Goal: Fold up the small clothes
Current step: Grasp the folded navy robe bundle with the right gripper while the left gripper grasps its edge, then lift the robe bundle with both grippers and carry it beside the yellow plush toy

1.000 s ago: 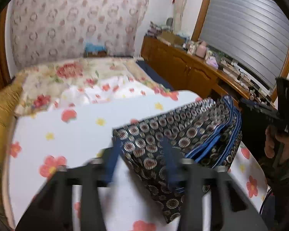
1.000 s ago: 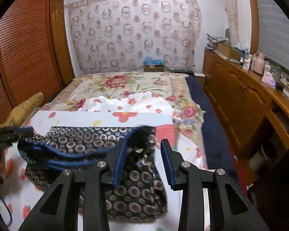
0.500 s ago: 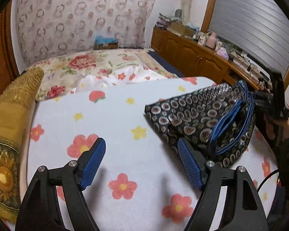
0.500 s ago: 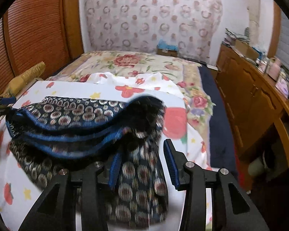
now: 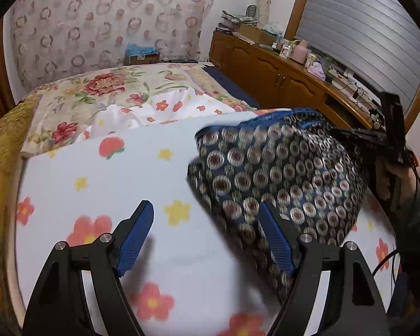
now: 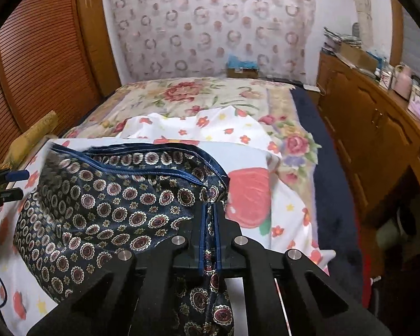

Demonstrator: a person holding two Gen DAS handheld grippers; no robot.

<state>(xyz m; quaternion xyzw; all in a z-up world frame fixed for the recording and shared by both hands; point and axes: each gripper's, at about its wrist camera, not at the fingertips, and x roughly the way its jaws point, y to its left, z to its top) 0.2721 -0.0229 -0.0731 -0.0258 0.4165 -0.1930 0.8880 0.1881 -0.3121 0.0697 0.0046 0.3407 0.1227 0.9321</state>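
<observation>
Left wrist view shows the left gripper (image 5: 205, 235) spread apart and empty over the flowered bed sheet (image 5: 103, 179), while rightward the right gripper (image 6: 209, 240) pinches the patterned shorts (image 6: 112, 204) by one corner, so slippery cloth could slide free and unfold.

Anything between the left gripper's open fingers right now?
Only bare floral sheet in the left wrist view. The left gripper holds nothing; the patterned shorts overlap just its right finger.

Flowered sheet (image 5: 103, 184) on bed, wooden cabinets (image 6: 378, 128), patterned curtain (image 6: 210, 22).
</observation>
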